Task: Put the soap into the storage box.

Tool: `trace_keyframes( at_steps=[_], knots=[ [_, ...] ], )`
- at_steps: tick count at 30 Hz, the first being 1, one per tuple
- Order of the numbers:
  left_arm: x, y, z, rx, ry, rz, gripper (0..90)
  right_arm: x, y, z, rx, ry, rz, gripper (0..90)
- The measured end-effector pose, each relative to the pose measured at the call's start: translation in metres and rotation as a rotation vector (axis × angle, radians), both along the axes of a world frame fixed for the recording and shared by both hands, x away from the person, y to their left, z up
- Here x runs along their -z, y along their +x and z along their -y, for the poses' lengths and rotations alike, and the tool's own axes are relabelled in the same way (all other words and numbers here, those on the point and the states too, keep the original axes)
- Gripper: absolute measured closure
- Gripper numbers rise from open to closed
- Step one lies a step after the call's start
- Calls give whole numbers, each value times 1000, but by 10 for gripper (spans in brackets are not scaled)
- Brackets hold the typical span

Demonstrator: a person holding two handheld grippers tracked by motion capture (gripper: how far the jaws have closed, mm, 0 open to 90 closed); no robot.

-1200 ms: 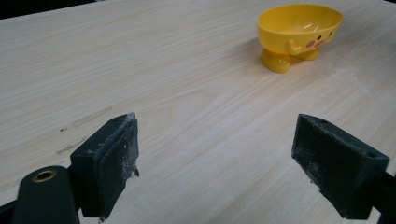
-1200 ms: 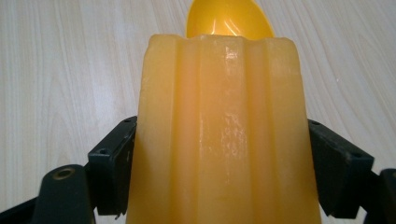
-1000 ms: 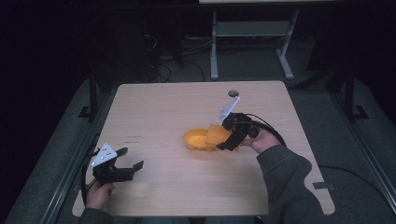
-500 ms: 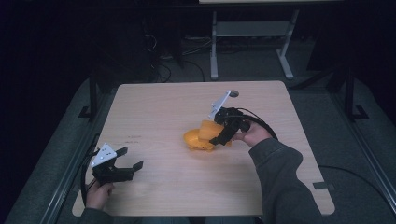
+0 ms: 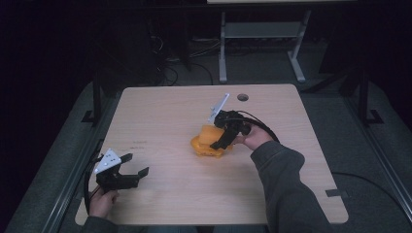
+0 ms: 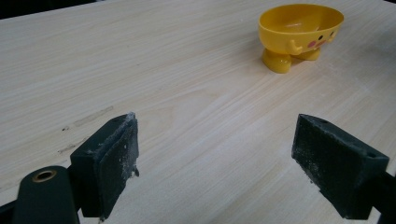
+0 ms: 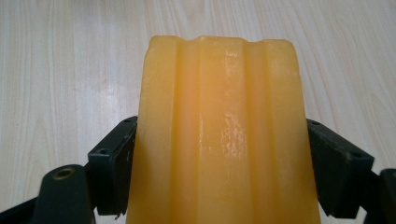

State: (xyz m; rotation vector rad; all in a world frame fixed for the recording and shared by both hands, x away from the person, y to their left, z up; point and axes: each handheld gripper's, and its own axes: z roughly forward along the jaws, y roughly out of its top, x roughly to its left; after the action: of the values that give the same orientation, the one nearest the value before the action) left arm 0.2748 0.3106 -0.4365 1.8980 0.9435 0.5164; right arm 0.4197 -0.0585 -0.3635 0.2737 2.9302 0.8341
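A yellow footed bowl with a little face on its side stands upright near the table's middle. Over its right side my right gripper is shut on a ridged orange-yellow block. Up close, the block spans the gap between both jaws of the right gripper. Whether the block touches the bowl cannot be told. My left gripper rests low at the table's front left, open, with nothing but bare wood between the jaws of the left gripper.
The wooden table has a round cable hole near its far edge. A metal stand and cables lie on the dark floor behind. A cable trails from the right gripper across the table.
My right gripper has moved left with the orange-yellow block, coming over the bowl's right side. The left gripper has stayed put.
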Motion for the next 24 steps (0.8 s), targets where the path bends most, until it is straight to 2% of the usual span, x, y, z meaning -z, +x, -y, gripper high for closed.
trace_keyframes(
  at_steps=[5,10,15,19,24],
  knots=[
    [0,0,0,1,1,0,141,4,1,-6,-3,-10,-5,206],
    [0,0,0,1,3,-1,141,6,5,-10,-13,0,-11,206],
    [0,0,-1,1,2,-2,141,7,9,-20,-35,-36,-23,206],
    [0,0,-1,0,-4,-1,141,7,12,-24,-49,-23,-29,206],
    [0,1,-1,5,-2,-2,141,17,16,-32,-49,-57,-45,206]
  ],
)
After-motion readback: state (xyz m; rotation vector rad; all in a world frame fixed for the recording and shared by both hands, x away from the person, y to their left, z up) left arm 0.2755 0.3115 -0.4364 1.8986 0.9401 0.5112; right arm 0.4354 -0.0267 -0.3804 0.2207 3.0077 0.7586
